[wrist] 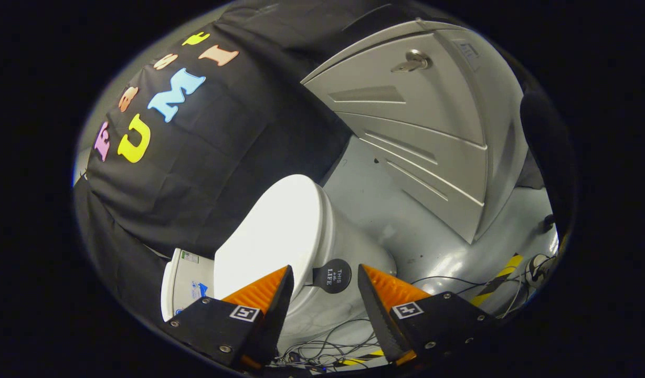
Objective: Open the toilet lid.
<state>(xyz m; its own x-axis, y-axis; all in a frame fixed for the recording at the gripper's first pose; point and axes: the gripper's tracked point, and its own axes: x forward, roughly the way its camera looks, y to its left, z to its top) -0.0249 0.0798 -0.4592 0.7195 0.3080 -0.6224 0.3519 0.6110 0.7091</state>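
Toilet lid [272,231]: one, white, lying closed on the toilet, just ahead of the jaws and a little toward the left finger.
Toilet [348,247]: one, white bowl under the lid, standing on the grey floor.
Handle tag [332,275]: one round dark disc sticking out from the lid's rim, on the toilet's near side, ahead of the gap between the two fingers.
Gripper [325,281]: one, jaws apart with nothing between them, touching nothing; the left fingertip overlaps the lid's near edge in the view, contact cannot be told.
Tank [186,281]: one white piece with a sticker, beside the toilet behind the lid's left end.
Cabinet [422,131]: one, grey, beyond the toilet, with one key in its lock [412,62].
Cables [327,352]: several thin ones on the floor [374,199] in front of the toilet.
Striped tape [498,278]: yellow and black strip on the floor, right of the toilet.
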